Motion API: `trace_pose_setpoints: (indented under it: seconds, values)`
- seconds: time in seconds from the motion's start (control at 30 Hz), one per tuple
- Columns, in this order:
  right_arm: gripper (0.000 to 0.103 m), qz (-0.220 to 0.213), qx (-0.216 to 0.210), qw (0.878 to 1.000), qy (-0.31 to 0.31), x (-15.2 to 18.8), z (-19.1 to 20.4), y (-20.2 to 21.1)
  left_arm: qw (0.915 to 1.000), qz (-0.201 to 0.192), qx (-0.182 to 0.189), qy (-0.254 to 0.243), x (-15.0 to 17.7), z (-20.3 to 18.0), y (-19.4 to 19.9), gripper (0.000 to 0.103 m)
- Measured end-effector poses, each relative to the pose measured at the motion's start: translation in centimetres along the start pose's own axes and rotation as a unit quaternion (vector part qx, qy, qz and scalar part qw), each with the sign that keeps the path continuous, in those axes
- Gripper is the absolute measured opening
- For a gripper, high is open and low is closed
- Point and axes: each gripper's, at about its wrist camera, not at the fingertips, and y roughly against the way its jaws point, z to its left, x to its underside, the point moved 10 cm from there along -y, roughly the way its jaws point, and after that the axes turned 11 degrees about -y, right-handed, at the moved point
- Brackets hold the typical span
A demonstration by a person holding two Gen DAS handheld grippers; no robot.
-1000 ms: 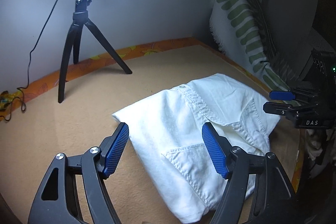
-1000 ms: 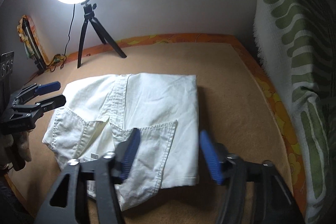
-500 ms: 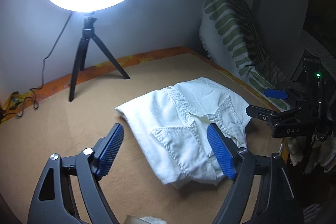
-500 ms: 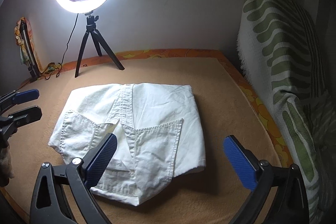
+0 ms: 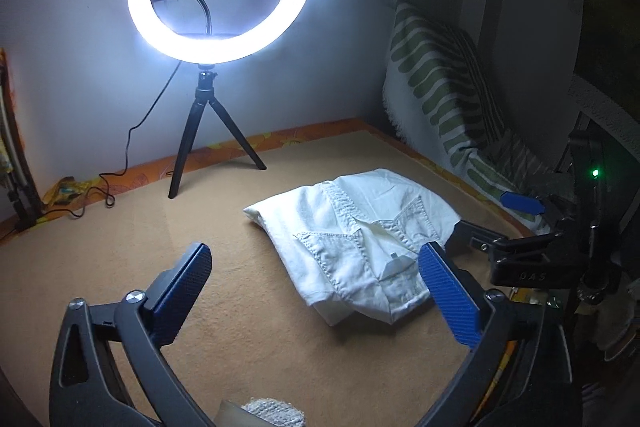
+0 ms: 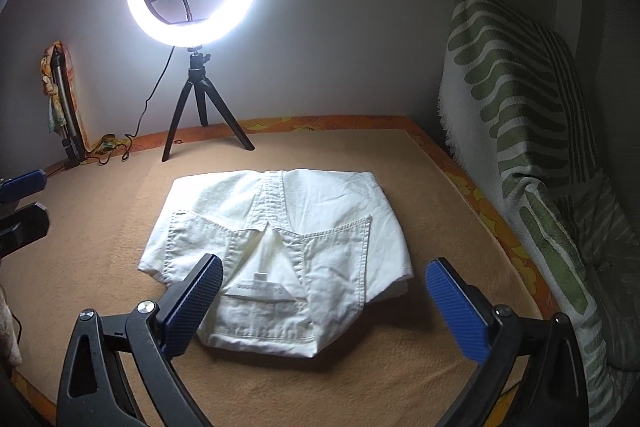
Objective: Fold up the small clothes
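A small white denim garment (image 6: pixel 280 227) lies folded flat on the tan mat (image 6: pixel 100 247), pockets up, a label showing at its near edge. It also shows in the left wrist view (image 5: pixel 352 239). My right gripper (image 6: pixel 322 301) is open and empty, raised above the garment's near edge. My left gripper (image 5: pixel 320 291) is open and empty, to the left of the garment and apart from it. The right gripper shows at the right of the left wrist view (image 5: pixel 516 227); the left gripper shows at the left edge of the right wrist view (image 6: pixel 22 203).
A lit ring light on a black tripod (image 6: pixel 196 95) stands at the back by the wall, its cable trailing left. A green-striped cushion (image 6: pixel 520 131) leans along the right side. The mat has an orange patterned border (image 6: pixel 472 187).
Both grippers have pulled back and up from the garment. The right gripper's jaws have opened wider. The garment lies still and folded.
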Motion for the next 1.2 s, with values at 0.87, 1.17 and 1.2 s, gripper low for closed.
trace_pose_setpoints:
  seconds: [0.87, 1.17, 1.2]
  values:
    - [0.103, -0.043, 0.002, 0.999, -0.017, 2.0, 3.3, 2.2, 0.9990, 0.008, -0.023, -0.037, 4.4, -0.5, 3.2, 0.103]
    - [0.103, -0.039, 0.003, 0.999, -0.015, 2.5, 3.3, 1.9, 0.9989, 0.015, -0.027, -0.036, 5.0, -0.5, 3.0, 0.103]
    - [0.103, -0.038, 0.004, 0.999, -0.015, 2.7, 3.3, 2.0, 0.9989, 0.016, -0.027, -0.036, 5.0, -0.5, 3.0, 0.103]
